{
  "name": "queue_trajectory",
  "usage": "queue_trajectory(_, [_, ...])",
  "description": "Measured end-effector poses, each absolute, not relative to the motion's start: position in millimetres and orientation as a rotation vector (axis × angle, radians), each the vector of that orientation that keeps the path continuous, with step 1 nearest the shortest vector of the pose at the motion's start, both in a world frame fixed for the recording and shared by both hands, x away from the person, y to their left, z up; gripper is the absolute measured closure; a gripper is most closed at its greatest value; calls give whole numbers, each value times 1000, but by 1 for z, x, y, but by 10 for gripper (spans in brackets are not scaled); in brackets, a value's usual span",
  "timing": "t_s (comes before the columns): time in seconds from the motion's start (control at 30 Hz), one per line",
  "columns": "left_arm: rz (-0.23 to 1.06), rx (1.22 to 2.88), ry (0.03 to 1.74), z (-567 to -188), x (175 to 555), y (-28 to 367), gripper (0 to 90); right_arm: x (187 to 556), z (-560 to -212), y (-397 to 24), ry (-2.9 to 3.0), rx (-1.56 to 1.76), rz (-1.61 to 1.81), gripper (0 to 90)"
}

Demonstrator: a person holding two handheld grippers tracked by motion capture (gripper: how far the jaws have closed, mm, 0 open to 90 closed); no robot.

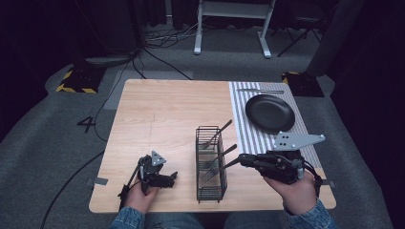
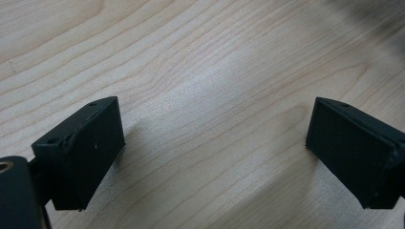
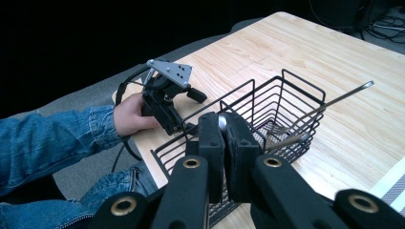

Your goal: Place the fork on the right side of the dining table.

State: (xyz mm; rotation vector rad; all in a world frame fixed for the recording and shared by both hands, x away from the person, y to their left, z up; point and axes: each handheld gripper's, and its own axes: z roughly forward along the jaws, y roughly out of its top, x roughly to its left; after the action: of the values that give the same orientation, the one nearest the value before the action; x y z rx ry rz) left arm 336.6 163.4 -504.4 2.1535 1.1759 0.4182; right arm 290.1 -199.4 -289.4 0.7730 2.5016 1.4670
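Right claw (image 1: 237, 161) was clamped on one fork's handle (image 3: 220, 122) over the basket (image 1: 210, 190), second fork (image 1: 216, 134) inside, one utensil (image 1: 259, 90) beyond the plate (image 1: 270, 112); left claw (image 1: 172, 177) gaped empty on the surface (image 1: 162, 109).

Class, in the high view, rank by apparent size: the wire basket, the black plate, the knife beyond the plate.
1. Wire basket
2. Black plate, somewhat smaller but farther off, so unsure
3. Knife, clearly smallest

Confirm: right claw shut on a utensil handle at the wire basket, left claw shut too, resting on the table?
Not quite. The left claw is open: the left gripper view shows its jaws wide apart over bare table. The rest holds: the right claw is shut on a utensil handle at the wire basket.
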Motion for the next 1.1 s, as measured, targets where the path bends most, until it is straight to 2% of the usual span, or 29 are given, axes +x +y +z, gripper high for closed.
queue_trajectory(1.1, [421,2154,1169,-505,338,163,57,289,-258,-255,2340,844,1647,869])
